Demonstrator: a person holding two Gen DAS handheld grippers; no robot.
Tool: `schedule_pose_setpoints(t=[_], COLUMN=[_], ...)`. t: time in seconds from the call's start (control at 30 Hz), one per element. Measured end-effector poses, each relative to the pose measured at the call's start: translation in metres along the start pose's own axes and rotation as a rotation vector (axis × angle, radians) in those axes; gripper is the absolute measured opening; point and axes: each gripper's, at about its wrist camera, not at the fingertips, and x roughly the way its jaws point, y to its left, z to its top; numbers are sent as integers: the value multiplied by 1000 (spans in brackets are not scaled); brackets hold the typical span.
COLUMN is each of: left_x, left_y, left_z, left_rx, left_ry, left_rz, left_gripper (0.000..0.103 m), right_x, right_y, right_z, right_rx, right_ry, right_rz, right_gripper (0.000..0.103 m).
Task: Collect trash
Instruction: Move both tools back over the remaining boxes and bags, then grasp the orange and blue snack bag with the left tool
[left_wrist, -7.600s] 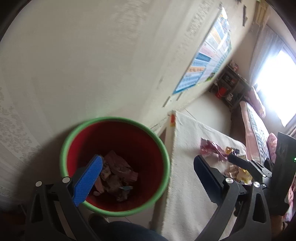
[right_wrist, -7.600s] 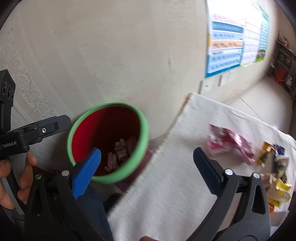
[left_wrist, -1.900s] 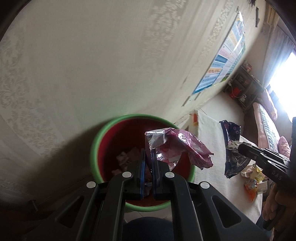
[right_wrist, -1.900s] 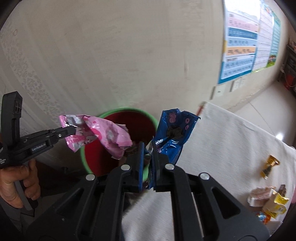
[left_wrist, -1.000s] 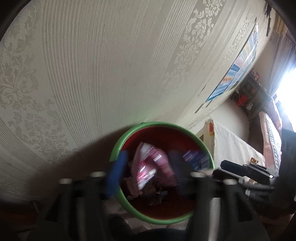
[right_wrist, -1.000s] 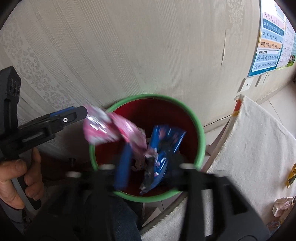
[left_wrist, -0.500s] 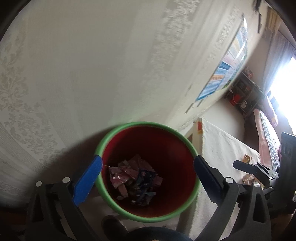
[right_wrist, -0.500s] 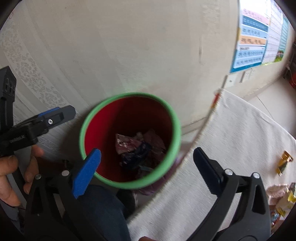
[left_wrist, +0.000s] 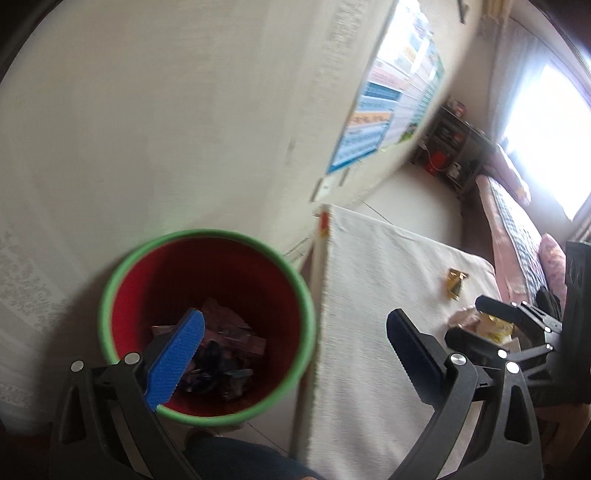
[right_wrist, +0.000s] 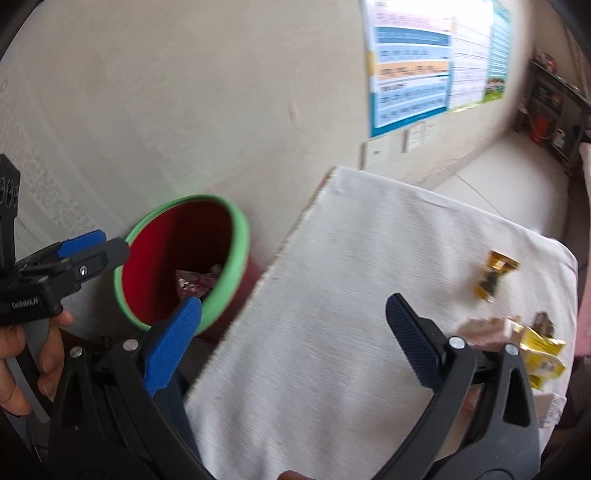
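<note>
The left gripper (left_wrist: 295, 339) stands wide open with nothing between its jaws, right over the red bin (left_wrist: 110, 291) with the green rim. Only the left wrist view looks down into the bin, onto a heap of crumpled wrappers (left_wrist: 225, 343), blurred together. The right gripper (right_wrist: 293, 325) is equally spread and empty, above the white cloth (right_wrist: 351, 295) just beside the bin. Only its view shows a hand (right_wrist: 22, 362) on the left tool's grip. Farther from the bin, a gold wrapper (right_wrist: 493, 275) and yellow packets (right_wrist: 539, 350) lie on the cloth, partly hidden behind a finger. Beyond, a poster (right_wrist: 413, 66) hangs on the wall.
</note>
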Motion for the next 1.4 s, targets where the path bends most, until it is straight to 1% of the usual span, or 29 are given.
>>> schedule_pose_setpoints(t=[0.37, 0.8, 1.1, 1.3, 1.4], left_x=[9, 39, 52, 64, 73], left_y=[-78, -182, -225, -244, -249], left_z=[-8, -36, -54, -62, -64], left_rx=[104, 234, 288, 313, 303], left_ry=[33, 120, 168, 199, 222], left_rz=[-56, -174, -228, -252, -273], left_gripper=[95, 95, 95, 95, 95], right_x=[-44, -93, -108, -106, -101], right_y=[-74, -179, -219, -234, -239], right_z=[-33, -91, -103, -108, -110], right_rx=[107, 267, 302, 308, 310], right_ry=[-42, -55, -52, -34, -20], right_rz=[-70, -194, -246, -243, -241], right_gripper=[98, 98, 98, 98, 98])
